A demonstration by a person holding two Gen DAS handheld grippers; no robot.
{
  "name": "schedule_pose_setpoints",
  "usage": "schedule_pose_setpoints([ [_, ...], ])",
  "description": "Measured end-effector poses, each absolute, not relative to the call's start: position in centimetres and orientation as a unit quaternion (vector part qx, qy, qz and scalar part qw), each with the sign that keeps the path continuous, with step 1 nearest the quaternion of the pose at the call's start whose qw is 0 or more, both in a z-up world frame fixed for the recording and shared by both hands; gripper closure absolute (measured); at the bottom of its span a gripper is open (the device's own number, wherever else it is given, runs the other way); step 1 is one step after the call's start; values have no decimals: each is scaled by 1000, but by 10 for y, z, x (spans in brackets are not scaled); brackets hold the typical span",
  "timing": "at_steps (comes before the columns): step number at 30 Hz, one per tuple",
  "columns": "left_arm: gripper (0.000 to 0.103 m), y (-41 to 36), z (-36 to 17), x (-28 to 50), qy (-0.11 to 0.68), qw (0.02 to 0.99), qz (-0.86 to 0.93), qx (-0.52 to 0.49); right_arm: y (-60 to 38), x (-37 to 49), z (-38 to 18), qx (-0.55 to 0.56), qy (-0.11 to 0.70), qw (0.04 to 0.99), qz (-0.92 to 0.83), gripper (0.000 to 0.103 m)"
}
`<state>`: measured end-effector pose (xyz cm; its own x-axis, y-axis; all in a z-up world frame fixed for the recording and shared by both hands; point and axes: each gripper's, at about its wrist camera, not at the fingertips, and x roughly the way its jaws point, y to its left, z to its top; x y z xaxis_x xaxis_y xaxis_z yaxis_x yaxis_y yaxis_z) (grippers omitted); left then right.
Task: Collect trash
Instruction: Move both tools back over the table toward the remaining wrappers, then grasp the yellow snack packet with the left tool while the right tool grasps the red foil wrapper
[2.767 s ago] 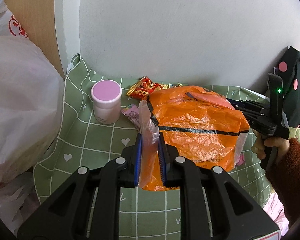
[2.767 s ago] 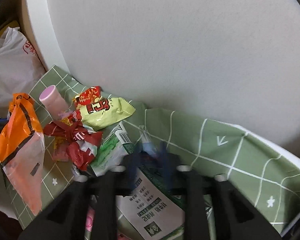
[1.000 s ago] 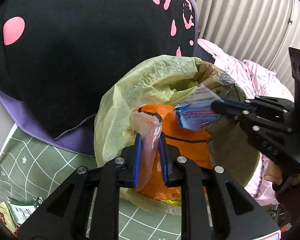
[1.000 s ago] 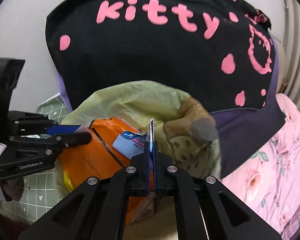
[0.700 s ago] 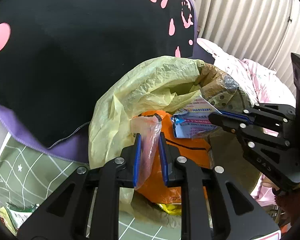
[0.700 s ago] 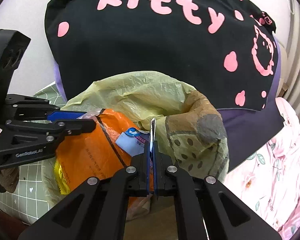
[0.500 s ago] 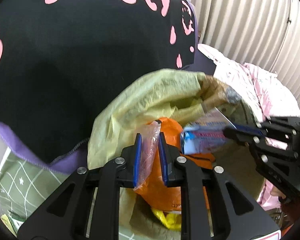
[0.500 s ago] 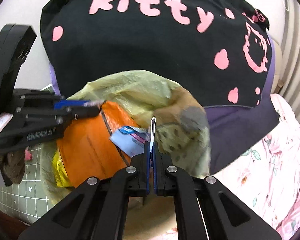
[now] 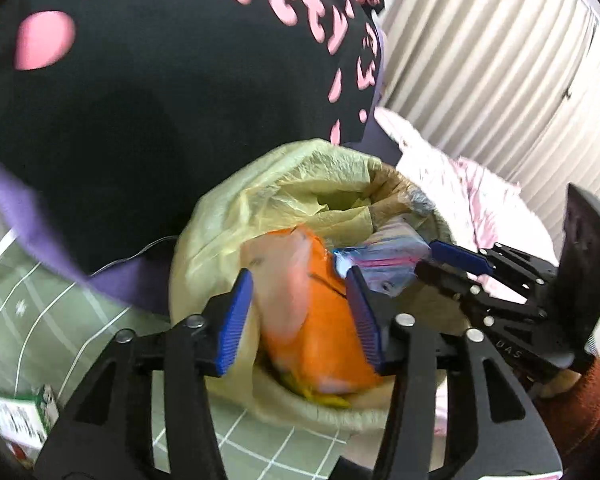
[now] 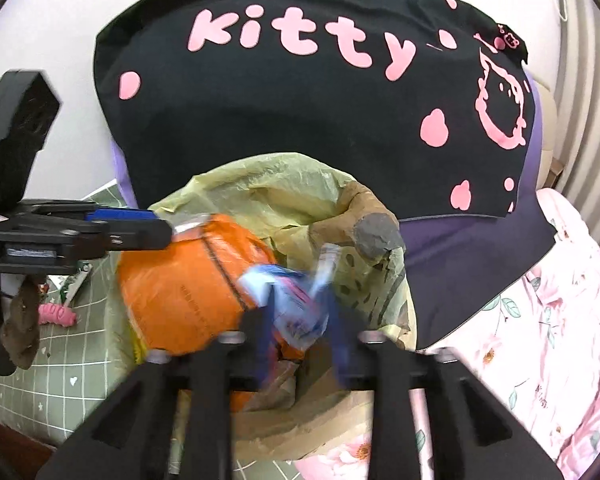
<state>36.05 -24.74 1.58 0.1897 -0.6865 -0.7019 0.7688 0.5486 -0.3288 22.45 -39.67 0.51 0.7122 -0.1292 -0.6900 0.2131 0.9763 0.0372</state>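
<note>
Grippers are both angling downward over the bin lined with a yellow bag (image 9: pixel 236 240), which is standing against a black cushion (image 10: pixel 300 112) with pink lettering. The left gripper (image 9: pixel 300 316) is spreading its blue pads apart, and the orange plastic bag (image 9: pixel 320 340) is sitting loose between them, sinking into the liner. From the right, the right gripper (image 10: pixel 300 320) is reaching in too, its jaws opening around a blue and white wrapper (image 10: pixel 296 300) that is lying blurred between the fingers, just beside the orange bag. A hand in a brown fuzzy sleeve (image 9: pixel 572 400) is holding the right gripper's handle at the near right edge.
</note>
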Motion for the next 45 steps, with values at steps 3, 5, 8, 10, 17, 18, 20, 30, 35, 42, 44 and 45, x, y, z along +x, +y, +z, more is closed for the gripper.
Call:
schedule_pose_setpoints([
  [3,56,-218,28,354,406,791,-457,26,-390,221,15,51,356,928,-94,70],
  [5,55,-189,35,350,387,812,-437,13,-384,220,25,45,343,934,-92,69],
  [8,55,-146,36,347,365,844,-394,2,-369,222,41,41,314,945,-82,65],
  [10,55,-112,31,349,355,864,-356,-6,-355,225,52,44,288,955,-61,62],
  [17,55,29,2,360,338,925,-166,-59,-296,259,57,25,269,963,24,54],
  [18,55,47,-3,362,338,929,-139,-65,-287,264,56,18,274,961,35,54],
  [20,55,90,-17,366,343,931,-81,-90,-264,276,51,5,286,956,61,54],
  [30,55,170,-78,376,405,905,-17,-126,-175,324,23,-23,336,924,182,54],
  [35,55,188,-87,353,419,895,-22,-152,-120,359,3,-23,364,897,251,54],
  [42,55,209,-77,298,416,895,11,-161,-15,411,-33,-23,390,855,341,54],
  [44,55,216,-76,286,421,892,13,-161,29,424,-41,-67,382,837,385,54],
  [45,55,219,-76,281,425,891,13,-160,46,430,-45,-87,380,830,398,54],
])
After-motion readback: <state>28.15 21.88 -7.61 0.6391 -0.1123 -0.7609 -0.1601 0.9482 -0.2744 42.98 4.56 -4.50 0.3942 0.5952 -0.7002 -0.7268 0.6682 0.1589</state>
